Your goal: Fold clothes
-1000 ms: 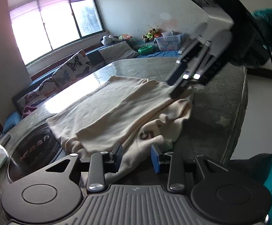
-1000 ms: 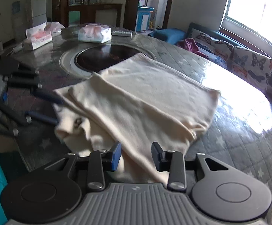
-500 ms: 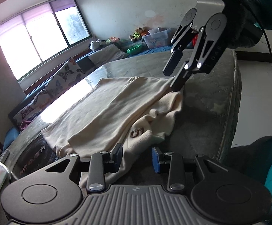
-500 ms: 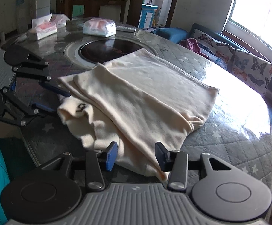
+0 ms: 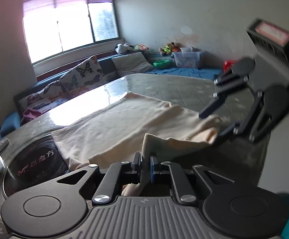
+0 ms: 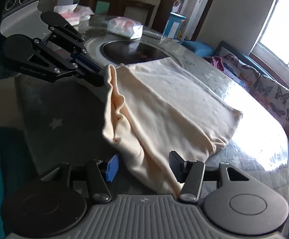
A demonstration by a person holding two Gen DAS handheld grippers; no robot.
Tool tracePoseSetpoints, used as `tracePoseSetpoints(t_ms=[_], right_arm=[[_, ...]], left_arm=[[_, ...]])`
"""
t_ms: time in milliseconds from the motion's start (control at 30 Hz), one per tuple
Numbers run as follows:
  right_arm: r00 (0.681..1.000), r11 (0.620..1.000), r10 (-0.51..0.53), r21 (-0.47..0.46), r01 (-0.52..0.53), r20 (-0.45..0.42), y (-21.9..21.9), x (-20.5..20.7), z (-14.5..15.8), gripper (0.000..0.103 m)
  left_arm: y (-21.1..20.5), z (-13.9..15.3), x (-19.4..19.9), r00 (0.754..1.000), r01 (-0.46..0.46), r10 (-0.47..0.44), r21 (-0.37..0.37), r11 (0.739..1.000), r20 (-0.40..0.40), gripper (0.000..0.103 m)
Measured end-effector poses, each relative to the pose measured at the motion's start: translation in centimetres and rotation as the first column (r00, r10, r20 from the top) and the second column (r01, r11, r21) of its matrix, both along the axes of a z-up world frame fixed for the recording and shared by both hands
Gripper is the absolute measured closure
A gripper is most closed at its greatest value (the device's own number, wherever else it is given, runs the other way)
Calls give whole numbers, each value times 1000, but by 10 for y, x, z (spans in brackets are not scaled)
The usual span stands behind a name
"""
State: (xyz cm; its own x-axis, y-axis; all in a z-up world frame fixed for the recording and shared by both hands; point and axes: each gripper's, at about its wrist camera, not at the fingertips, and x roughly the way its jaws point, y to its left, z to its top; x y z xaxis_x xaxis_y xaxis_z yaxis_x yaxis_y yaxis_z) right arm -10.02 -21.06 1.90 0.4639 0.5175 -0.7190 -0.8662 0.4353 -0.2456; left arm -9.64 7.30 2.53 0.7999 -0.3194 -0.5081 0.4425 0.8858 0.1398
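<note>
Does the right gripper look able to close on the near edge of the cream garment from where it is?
Probably yes. The right gripper is open with the cream garment edge already draped between its fingers, nothing blocking. The left gripper grips a different corner, off to the side.

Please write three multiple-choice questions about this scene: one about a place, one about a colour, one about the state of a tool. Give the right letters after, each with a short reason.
1. Where does the wrapped tissue pack lie?
A. on the table beyond the dark round plate
B. on the cream garment
C. on the butterfly cushions

2. What colour is the garment being folded?
A. blue
B. cream
C. grey

3. What is the state of the right tool?
A. shut on the garment
B. shut on nothing
C. open, with cloth lying between its fingers

Answers:
1 A: in the right wrist view the pack sits behind the dark round plate set in the table.
2 B: the cloth is pale cream in both views.
3 C: its fingers stand wide apart around the garment's edge, while the left tool is shut on the cloth.
</note>
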Motion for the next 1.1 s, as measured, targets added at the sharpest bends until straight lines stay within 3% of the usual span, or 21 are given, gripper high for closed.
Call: tracePoseSetpoints(t_ms=[133,233,367,467,733,867,1100], right_arm=[[999,999,-13,47,14,-29,7,12,-5,59],[998,997,-22,69,26,-67,9,19,-5,73],[986,988,-50,138,72,-159,3,31,3,86],[980,980,-73,167,105,-188,0,39,9,89],[973,967,-100,212,144,-206,-3,44,15,93],[975,966,-103,214,145,-195,-5,37,14,94],[981,951,-107,270,148,-163,-13,14,27,94]], left_arm=[[2,1,6,1000,-20,19,-23,1000,-10,93],[3,-2,4,1000,-23,23,-24,999,-17,93],[4,-8,-9,1000,-20,20,0,1000,-22,88],[0,-16,-19,1000,-25,26,58,998,-13,82],[-8,-33,-28,999,-30,24,181,983,33,85],[-5,-30,-30,999,-20,15,158,987,35,97],[1,-5,-47,997,-26,20,94,995,68,99]])
